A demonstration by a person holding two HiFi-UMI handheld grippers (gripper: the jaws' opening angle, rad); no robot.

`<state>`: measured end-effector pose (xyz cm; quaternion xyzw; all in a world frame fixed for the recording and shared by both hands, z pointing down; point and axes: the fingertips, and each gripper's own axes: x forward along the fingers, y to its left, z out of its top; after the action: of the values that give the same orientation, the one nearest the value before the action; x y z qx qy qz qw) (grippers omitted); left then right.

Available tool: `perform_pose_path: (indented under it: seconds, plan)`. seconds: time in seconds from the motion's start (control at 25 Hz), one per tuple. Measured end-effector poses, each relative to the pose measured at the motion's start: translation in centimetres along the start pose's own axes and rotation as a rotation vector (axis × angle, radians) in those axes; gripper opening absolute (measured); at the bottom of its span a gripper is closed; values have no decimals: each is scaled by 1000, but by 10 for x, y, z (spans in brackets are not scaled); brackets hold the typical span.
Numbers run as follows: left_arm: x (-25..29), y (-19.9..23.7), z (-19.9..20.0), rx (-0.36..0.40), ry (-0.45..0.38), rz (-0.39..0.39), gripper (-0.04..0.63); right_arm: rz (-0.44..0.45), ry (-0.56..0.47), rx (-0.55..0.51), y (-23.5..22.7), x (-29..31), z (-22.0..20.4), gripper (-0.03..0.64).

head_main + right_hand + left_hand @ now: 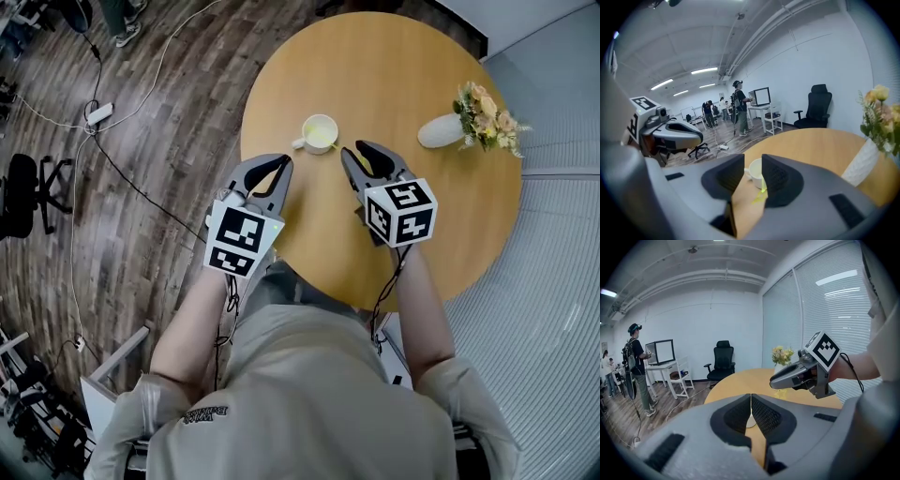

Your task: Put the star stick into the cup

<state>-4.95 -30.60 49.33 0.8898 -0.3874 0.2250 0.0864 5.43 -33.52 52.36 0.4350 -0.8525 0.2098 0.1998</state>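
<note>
Lying beside the cup (320, 133), the thin star stick (759, 196) looks light and slippery; pinch mid-shaft. Right claw (356, 148) gapes empty, left claw (282, 161) closed, empty.

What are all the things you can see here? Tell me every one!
Table: one, light wood, round.
Cup: one, white, on the table ahead of the tongs.
Star stick: one, yellow-green, lying beside the cup.
Vase: one, white, on the table's right side.
Flowers: one bunch, yellow and pink, in the vase.
Cables: several, white and black, on the floor.
Left tongs: grey, shut, empty.
Right tongs: grey, open, empty.
</note>
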Motion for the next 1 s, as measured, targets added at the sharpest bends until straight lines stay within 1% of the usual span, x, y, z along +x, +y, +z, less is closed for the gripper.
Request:
perform_pose_path:
  seconds: [0.2, 0.32, 0.52, 0.64, 0.72, 0.8, 0.92, 0.96, 1.0]
  plan:
    - [-23, -1, 35, 25, -78, 17, 23, -17, -92, 1, 9, -34, 30, 114]
    - [-37, -4, 57, 45, -124, 26, 23, -16, -164, 15, 15, -59, 50, 109]
    - [-59, -16, 91, 89, -193, 32, 23, -4, -285, 46, 24, -105, 83, 63]
    - [-74, -24, 109, 115, -230, 29, 23, 9, -353, 56, 31, -134, 100, 49]
    - [-82, -31, 121, 132, -253, 26, 23, 5, -389, 38, 37, -153, 110, 46]
    - [-90, -37, 132, 157, -280, 33, 23, -2, -420, 0, 44, -172, 119, 44]
    - [-100, -44, 144, 248, -314, 78, 23, -5, -454, -76, 55, -198, 129, 43]
    - [-103, -48, 147, 270, -324, 81, 23, 1, -465, -90, 59, -206, 131, 43]
    - [-106, -53, 150, 275, -334, 74, 23, 9, -475, -100, 62, -213, 134, 43]
